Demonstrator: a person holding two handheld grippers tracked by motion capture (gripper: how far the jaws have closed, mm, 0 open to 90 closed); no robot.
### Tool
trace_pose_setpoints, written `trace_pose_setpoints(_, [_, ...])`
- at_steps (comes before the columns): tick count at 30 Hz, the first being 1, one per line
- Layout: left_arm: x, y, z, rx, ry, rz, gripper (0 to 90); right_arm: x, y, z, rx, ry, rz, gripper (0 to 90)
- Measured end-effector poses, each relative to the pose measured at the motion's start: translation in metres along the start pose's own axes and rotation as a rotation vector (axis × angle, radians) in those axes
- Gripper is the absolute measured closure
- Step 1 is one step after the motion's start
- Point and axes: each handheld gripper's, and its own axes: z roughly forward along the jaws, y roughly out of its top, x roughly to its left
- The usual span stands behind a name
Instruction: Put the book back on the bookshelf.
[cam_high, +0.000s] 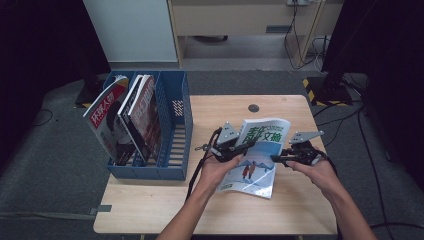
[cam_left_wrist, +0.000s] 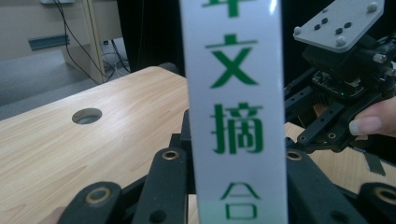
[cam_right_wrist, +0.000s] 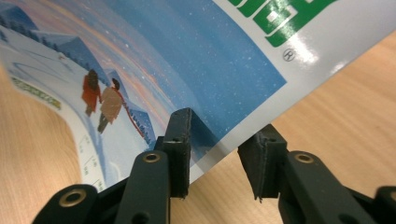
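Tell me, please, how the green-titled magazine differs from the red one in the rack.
The green-titled magazine is held tilted over the table, clamped in the left tool; the red magazine stands in the blue rack, untouched. The green-titled magazine's cover is white and blue; the red magazine's is red with white characters. Both are thin, glossy magazines.

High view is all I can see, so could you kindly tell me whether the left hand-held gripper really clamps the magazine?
Observer: Yes. In the left gripper view the left hand-held gripper has a jaw close against each side of the magazine, which rises between them.
Operator: Thank you. Has the right one gripped it too?
Observer: Not yet. In the right gripper view the right hand-held gripper straddles the cover's edge. One jaw lies over the snowy picture, while the other stands apart from the paper, with the bare table showing in the gap.
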Motion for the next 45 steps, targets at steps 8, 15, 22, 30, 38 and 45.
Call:
trace_pose_setpoints(8, [0.004,0.003,-0.002,-0.032,0.013,0.002,73.6,0.001,0.010,-0.009,-0.024,-0.045,-0.026,67.9])
trace_pose_setpoints(15, [0.004,0.004,-0.003,-0.069,0.035,0.025,73.6,0.003,0.018,-0.016,-0.040,-0.079,-0.049,69.2])
trace_pose_setpoints(22, [0.007,0.003,-0.006,-0.074,0.040,0.063,73.5,0.007,0.026,-0.018,-0.043,-0.133,-0.091,69.9])
trace_pose_setpoints(30, [0.013,-0.004,-0.012,-0.091,0.048,0.058,73.5,0.011,0.030,-0.016,-0.051,-0.147,-0.110,70.3])
trace_pose_setpoints(38, [0.013,-0.011,-0.022,-0.121,0.026,0.050,73.3,0.021,0.031,-0.018,-0.059,-0.160,-0.161,70.2])
trace_pose_setpoints(45, [0.014,-0.016,-0.030,-0.125,0.009,0.040,72.3,0.030,0.031,-0.021,-0.065,-0.160,-0.187,70.4])
